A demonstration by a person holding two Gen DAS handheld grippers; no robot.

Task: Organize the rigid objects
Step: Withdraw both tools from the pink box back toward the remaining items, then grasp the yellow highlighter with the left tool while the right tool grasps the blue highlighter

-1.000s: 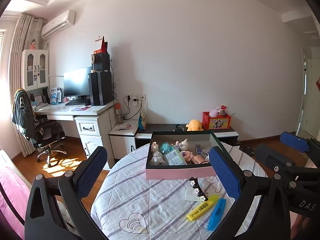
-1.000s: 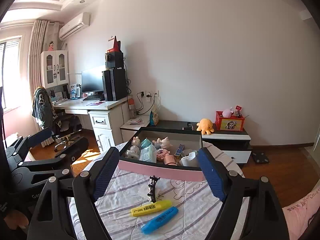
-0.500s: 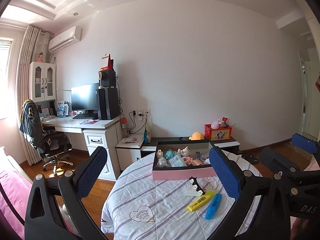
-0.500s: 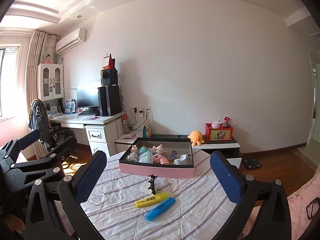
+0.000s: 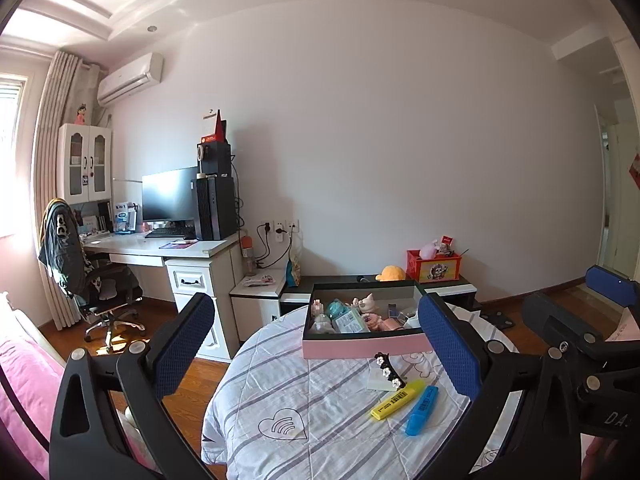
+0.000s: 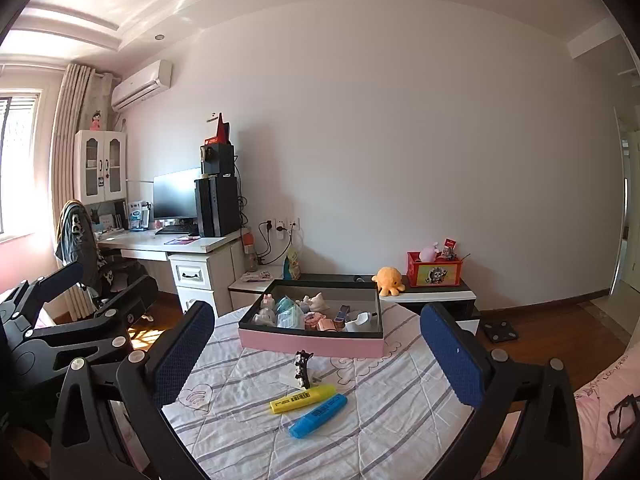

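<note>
Left wrist view first: left gripper, black frame w/ blue pads, jaws spread wide, nothing between them. Round table w/ striped white quilted cover ahead. Pink rectangular box w/ black rim sits at 12 o'clock, full of small toys and bits. Black hair clip w/ white flowers lies just in front of the box, at abt 1 o'clock. Yellow highlighter and blue highlighter lie side by side near it, at 2 o'clock.

Right wrist view: right gripper also wide open, holding nothing. Box at 12 o'clock, clip just in front of it, both highlighters closer in, dead centre btwn the pads. Left gripper visible at 9 o'clock.
</note>
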